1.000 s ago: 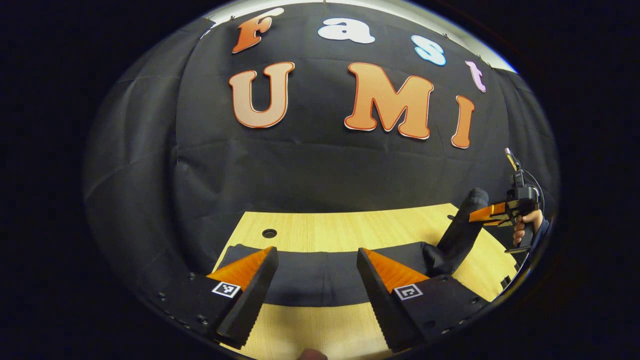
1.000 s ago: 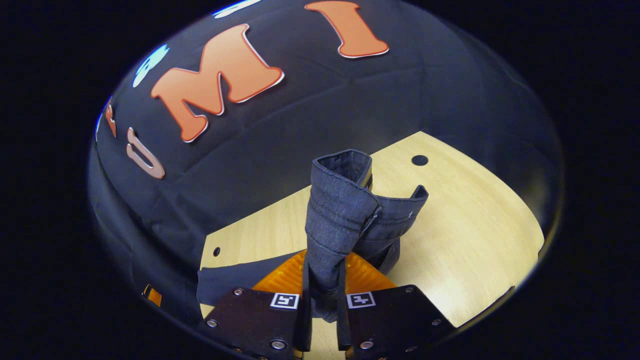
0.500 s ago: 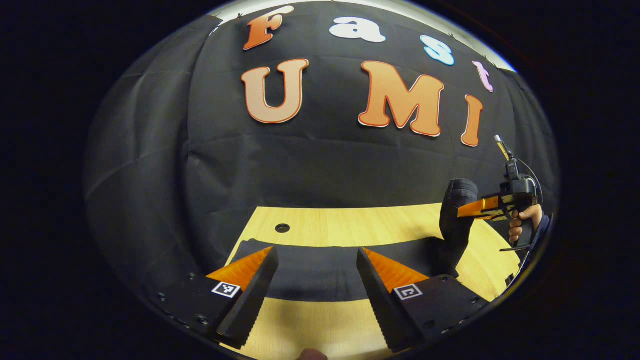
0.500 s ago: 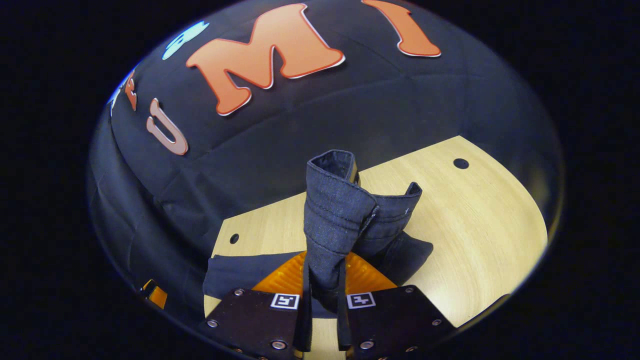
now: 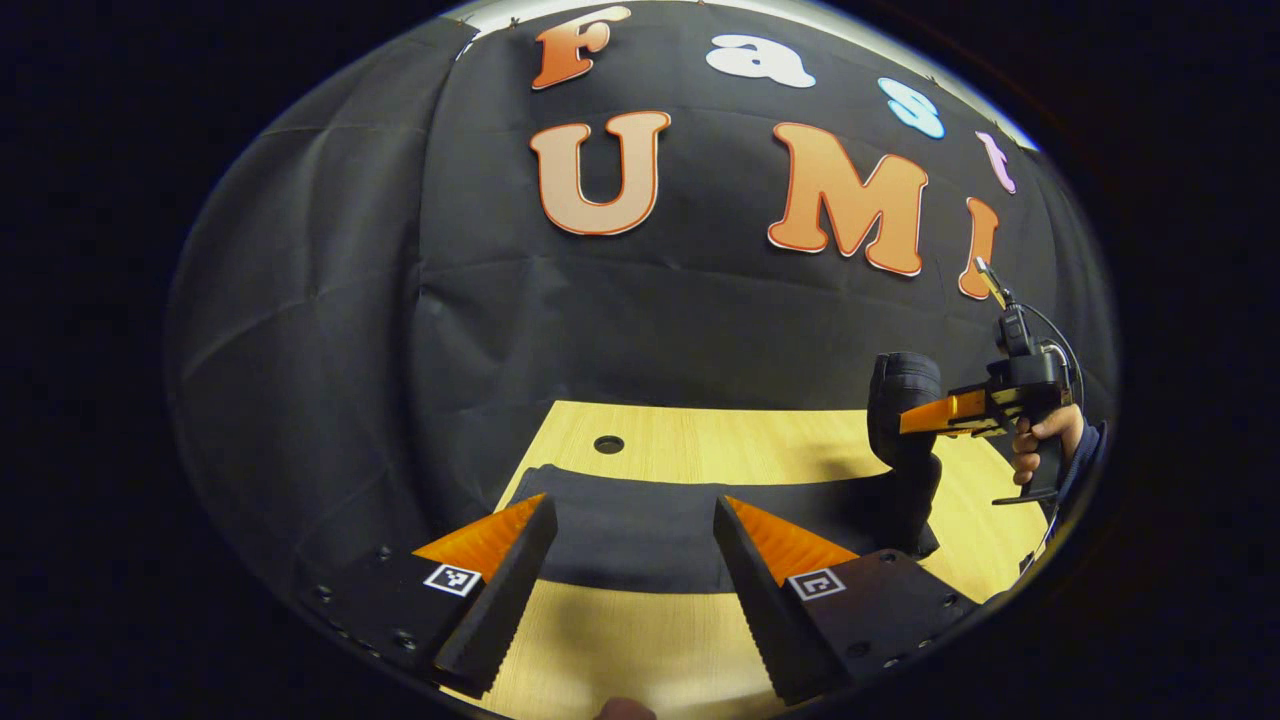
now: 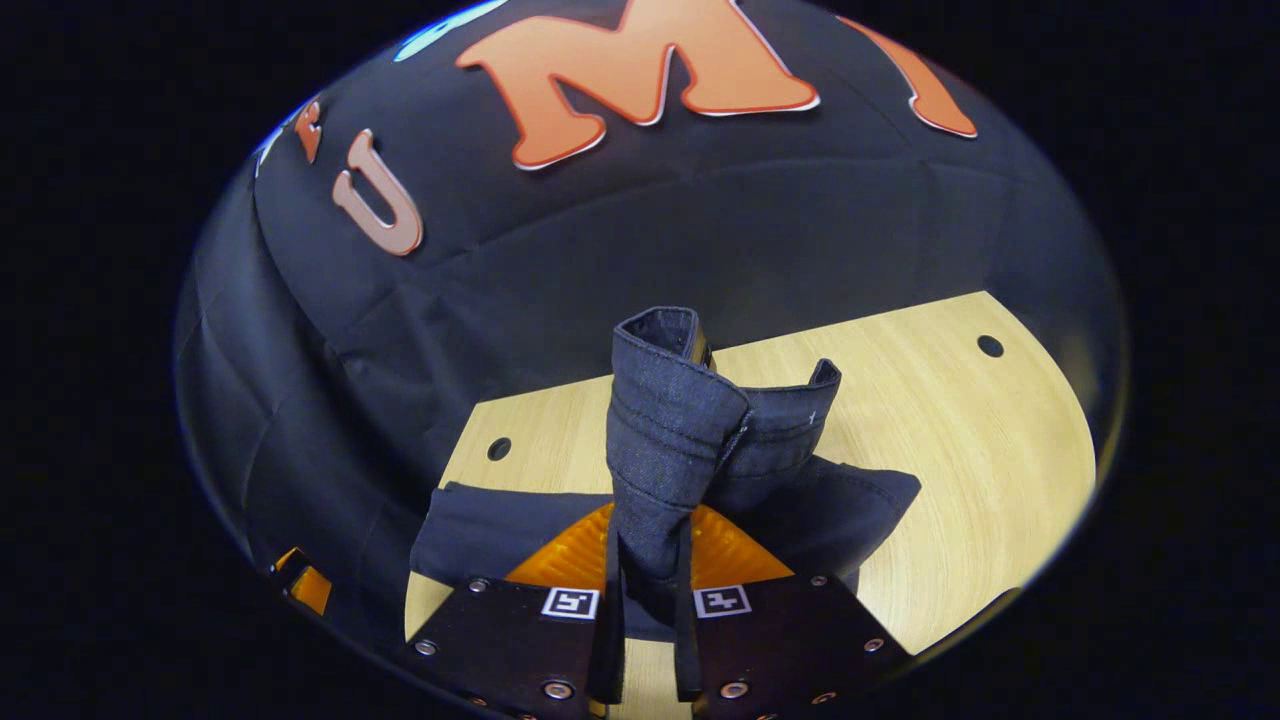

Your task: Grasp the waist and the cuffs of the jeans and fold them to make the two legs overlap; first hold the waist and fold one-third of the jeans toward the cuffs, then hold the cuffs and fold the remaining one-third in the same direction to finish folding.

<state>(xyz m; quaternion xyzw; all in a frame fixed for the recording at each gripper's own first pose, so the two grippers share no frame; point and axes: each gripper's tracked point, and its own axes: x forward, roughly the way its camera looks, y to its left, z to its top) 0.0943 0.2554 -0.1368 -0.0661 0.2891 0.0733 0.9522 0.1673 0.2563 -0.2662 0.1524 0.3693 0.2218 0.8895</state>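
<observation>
Pale desk (image 5: 700,440) carries the jeans (image 5: 640,525); my right gripper (image 6: 648,600), fingers clamped on one end — waist or cuffs, hard to tell — has swung it inward over the flat part, starting a fold. My left gripper (image 5: 630,590) hovers with fingers apart.

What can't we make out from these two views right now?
- Which end of the jeans the right claw grips: in the right gripper view the raised bundle shows only a stitched hem, and the claw's own fingers cover the pinch point.
- Jeans' lower layers on the table: in the left gripper view the open left claw blocks the near edge.
- Right claw's jaw gap in the left gripper view: too small and far off at the edge.
</observation>
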